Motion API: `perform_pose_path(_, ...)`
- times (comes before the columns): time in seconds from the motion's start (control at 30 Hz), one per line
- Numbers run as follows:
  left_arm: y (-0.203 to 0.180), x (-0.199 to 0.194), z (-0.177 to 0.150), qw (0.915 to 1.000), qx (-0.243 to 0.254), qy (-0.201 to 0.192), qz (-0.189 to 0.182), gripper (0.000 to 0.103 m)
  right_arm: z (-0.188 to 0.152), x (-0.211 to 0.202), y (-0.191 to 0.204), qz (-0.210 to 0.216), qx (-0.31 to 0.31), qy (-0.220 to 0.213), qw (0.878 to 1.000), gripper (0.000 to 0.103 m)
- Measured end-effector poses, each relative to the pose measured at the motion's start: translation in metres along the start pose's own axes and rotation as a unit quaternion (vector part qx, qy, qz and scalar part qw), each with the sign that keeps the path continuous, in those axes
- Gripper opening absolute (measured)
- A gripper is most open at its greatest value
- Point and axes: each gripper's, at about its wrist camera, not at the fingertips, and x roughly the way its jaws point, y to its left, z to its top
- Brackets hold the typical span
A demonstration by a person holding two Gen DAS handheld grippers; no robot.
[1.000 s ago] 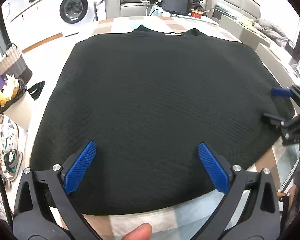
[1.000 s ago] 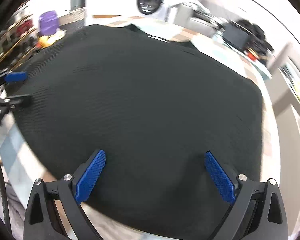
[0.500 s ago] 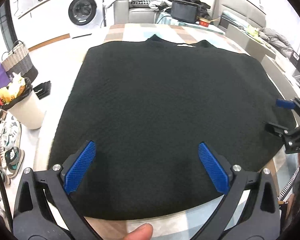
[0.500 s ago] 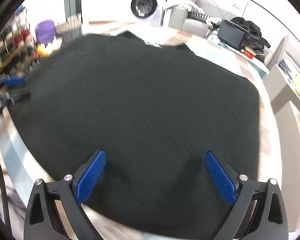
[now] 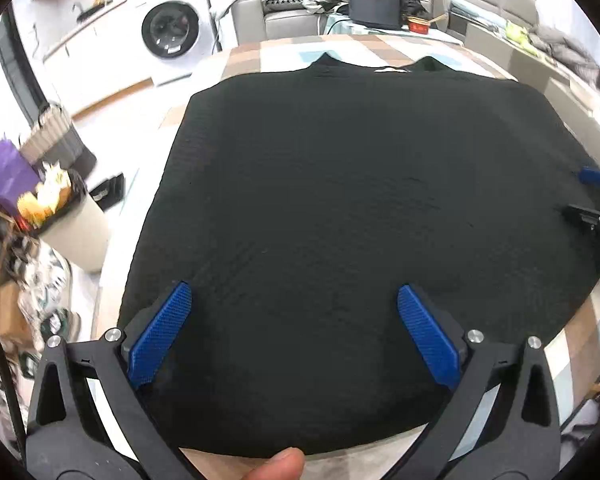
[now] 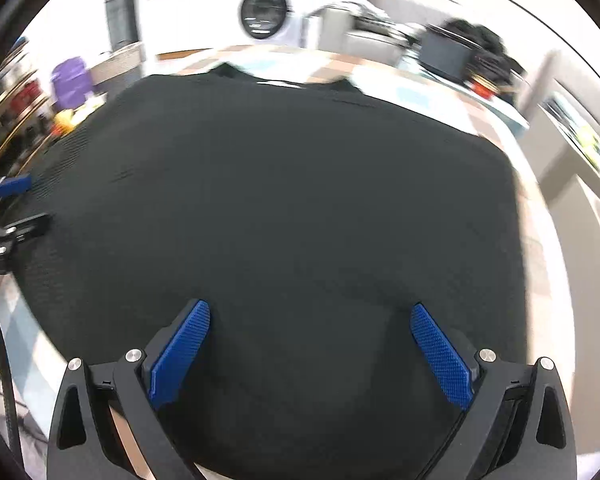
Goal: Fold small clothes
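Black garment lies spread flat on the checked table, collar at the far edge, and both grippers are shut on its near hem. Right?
Not quite. Both grippers are open: the left gripper and right gripper have jaws wide apart over the garment, as each wrist view shows. The rest holds.

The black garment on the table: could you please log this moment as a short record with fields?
garment: black knit top, spread flat, neckline at the far edge
surface: checked table
left gripper: open, over the near hem, gripping nothing
right gripper: open, over the near hem, gripping nothing
fold state: no fold made yet
background: washing machine, sofa
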Motion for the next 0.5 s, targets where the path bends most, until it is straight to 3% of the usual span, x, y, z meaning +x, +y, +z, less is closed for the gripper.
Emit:
perform_pose_path(0.2,0.013,0.002,0.004,0.999,-0.038,0.005,-0.021,0.102,0.002,-0.006,0.005,0.028,0.003,-0.005,1.0,0.102)
perform_pose_path(0.3,-0.002,0.004,0.016,0.9992,-0.019,0.001,-0.036,0.102,0.017,0.002,0.026,0.056,-0.015,-0.004,0.998,0.102)
perform_pose_path(0.5,-0.047,0.037,0.058,0.9984,0.047,0.022,-0.023,0.103,0.052,0.031,0.049,0.049,-0.051,0.013,0.997,0.102)
